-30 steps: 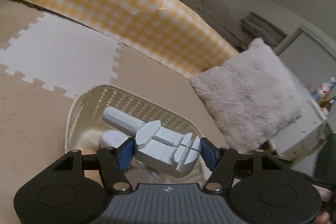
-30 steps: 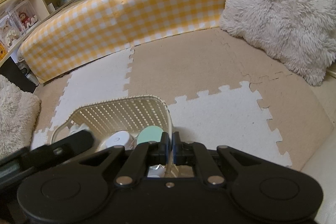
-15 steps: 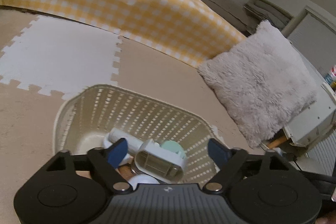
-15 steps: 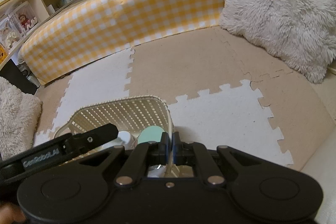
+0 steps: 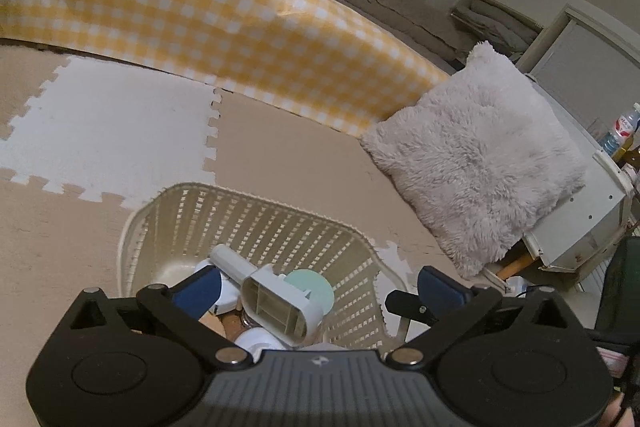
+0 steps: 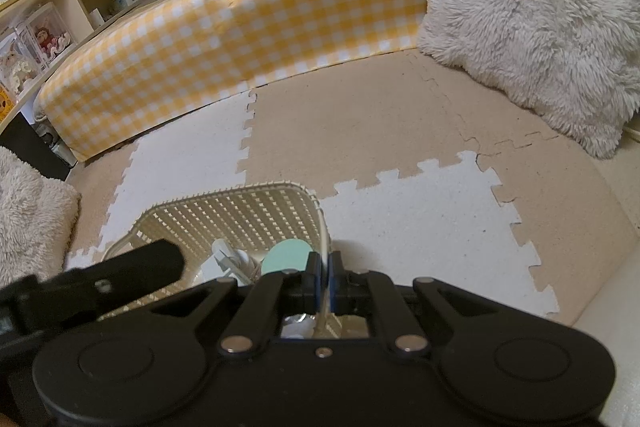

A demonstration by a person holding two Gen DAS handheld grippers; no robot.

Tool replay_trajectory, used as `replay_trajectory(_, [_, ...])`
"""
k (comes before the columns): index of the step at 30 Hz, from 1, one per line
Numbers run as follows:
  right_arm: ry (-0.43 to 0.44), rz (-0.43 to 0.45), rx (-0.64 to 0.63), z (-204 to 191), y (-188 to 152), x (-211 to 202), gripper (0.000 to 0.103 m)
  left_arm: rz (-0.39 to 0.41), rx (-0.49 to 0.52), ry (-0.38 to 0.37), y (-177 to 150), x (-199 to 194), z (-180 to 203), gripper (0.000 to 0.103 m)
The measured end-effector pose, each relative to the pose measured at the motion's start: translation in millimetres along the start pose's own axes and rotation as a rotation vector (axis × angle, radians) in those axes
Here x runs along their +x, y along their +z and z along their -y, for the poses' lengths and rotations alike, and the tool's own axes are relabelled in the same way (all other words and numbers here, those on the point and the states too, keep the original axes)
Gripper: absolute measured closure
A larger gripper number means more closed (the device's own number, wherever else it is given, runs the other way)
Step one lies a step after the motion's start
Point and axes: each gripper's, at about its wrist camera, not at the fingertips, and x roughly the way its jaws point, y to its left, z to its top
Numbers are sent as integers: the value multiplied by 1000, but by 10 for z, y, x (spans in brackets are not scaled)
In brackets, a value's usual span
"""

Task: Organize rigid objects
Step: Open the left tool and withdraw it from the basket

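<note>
A cream basket (image 5: pixel 256 223) holds a grey tool (image 5: pixel 276 301), a mint disc (image 5: pixel 316 287) and, seemingly, white pieces; the left gripper (image 5: pixel 316 287), jaws just opened, hangs empty while the right gripper (image 6: pixel 324 271) pinches the rim.

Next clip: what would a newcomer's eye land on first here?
Probably the cream basket low in both views, with a grey tool lying on the things inside, between the wide-open left gripper. The right gripper is shut on the basket's rim. Behind, a yellow checked cushion and a fluffy pillow.

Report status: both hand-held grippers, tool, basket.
Left hand-held gripper just opened, empty. Right hand-held gripper shut on basket rim. Tool lies in basket. Nothing in the way.
</note>
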Motion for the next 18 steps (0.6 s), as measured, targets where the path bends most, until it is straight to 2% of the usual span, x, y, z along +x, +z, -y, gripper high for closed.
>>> replay_trajectory(18, [-8,4,-8,1,-8,1,98,-19,128,45,-121,-463,54,0])
